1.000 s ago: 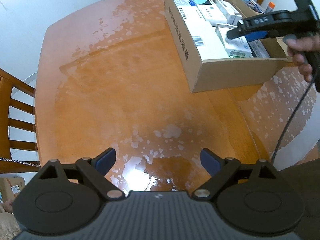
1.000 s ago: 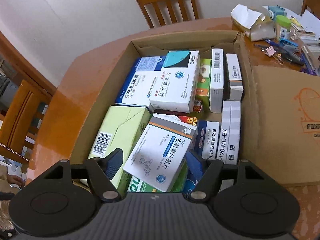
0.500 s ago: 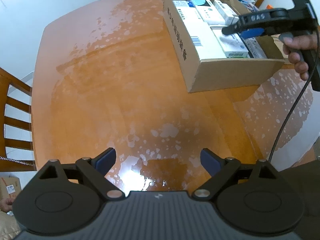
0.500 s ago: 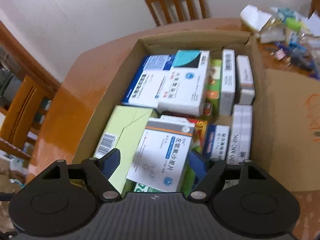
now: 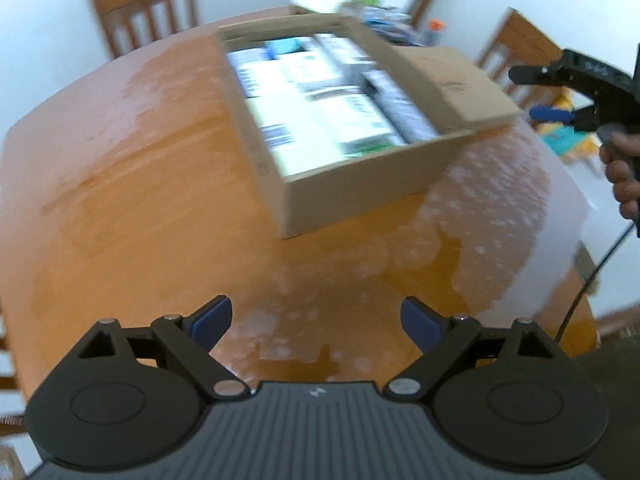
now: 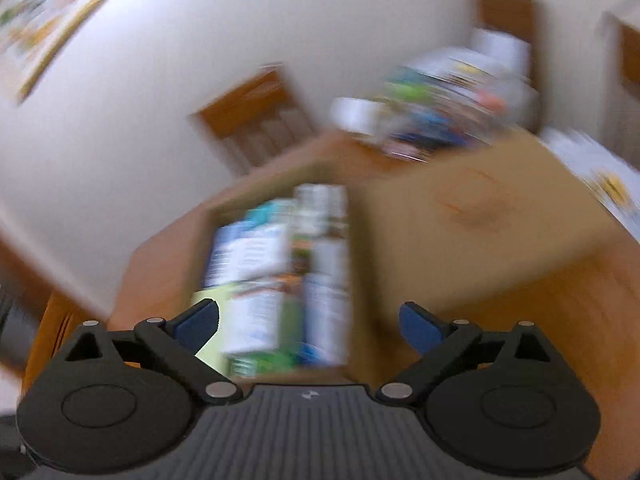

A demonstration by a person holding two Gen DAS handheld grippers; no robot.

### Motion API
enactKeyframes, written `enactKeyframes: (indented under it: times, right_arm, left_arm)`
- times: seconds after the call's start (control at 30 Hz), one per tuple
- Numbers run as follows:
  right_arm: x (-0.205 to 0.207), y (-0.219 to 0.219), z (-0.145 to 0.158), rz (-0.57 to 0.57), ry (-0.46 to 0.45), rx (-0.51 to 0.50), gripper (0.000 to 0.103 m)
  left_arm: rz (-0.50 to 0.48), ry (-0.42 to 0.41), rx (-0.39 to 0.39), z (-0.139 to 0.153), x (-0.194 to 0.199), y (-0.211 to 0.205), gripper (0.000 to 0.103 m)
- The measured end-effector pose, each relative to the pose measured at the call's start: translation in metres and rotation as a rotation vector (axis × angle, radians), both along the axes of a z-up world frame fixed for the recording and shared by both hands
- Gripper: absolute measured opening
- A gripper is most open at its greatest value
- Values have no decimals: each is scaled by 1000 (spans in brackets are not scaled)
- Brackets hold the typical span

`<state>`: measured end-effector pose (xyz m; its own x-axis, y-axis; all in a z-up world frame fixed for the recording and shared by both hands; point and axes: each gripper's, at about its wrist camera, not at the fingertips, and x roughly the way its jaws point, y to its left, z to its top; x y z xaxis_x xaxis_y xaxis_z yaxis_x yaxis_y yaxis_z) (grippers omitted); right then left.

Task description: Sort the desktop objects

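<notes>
The cardboard box (image 5: 360,184) of packets sits on the wooden bench (image 5: 140,200), toward its far right part, its long axis running from the near edge away toward the far clutter (image 5: 360,4), one flap (image 5: 452,80) folded out flat to the right. The packets (image 5: 312,100) inside lie mostly lengthwise along the box, though motion blur hides their print. The left tool (image 5: 316,320) hangs over bare bench in front of the box, jaws wide apart, nothing between them. The right tool (image 6: 308,320) is just off the box's near right corner, held by a hand (image 5: 624,168); its jaws have just been opening and stand wide, gripping nothing.
</notes>
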<state>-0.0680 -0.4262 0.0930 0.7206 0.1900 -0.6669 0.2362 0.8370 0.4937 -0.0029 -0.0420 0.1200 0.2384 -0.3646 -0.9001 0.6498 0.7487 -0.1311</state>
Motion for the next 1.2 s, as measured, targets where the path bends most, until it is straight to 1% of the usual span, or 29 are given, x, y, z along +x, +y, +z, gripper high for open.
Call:
enactKeyframes:
  times: [0.1, 0.23, 0.33, 0.43, 0.5, 0.6, 0.7, 0.8, 0.9, 1.03, 1.13, 1.2]
  right_arm:
    - [-34, -58, -19, -249, 25, 97, 101]
    - [-55, -124, -56, -477, 6, 294, 102]
    - [-49, -169, -78, -523, -32, 377, 102]
    - [-38, -210, -95, -536, -52, 411, 102]
    - [-33, -238, -104, -533, -51, 410, 102]
    - [-19, -275, -124, -488, -34, 457, 103]
    - [0, -299, -138, -403, -31, 492, 103]
    - [27, -317, -146, -272, -53, 501, 103]
    - [58, -332, -157, -145, -60, 530, 103]
    - [89, -337, -166, -4, -12, 486, 103]
    - [102, -341, -170, 26, -17, 529, 103]
    - [103, -343, -172, 18, -11, 568, 103]
  left_arm:
    - [-79, 1, 3, -1, -11, -21, 92]
    - [-122, -8, 35, 1, -32, -48, 92]
    - [-114, -2, 72, 1, -44, -71, 92]
    - [-102, -5, 82, 7, -55, -95, 92]
    - [-103, -21, 91, 12, -62, -111, 92]
    - [-99, -46, 125, 15, -68, -136, 92]
    - [-68, -51, 140, 16, -70, -156, 92]
    - [-47, -39, 145, 16, -71, -177, 92]
    - [-54, -42, 159, 17, -74, -200, 92]
    - [-56, -52, 189, 18, -77, -222, 92]
    - [-40, -50, 207, 21, -77, -230, 92]
    - [-33, -55, 214, 23, -75, -234, 92]
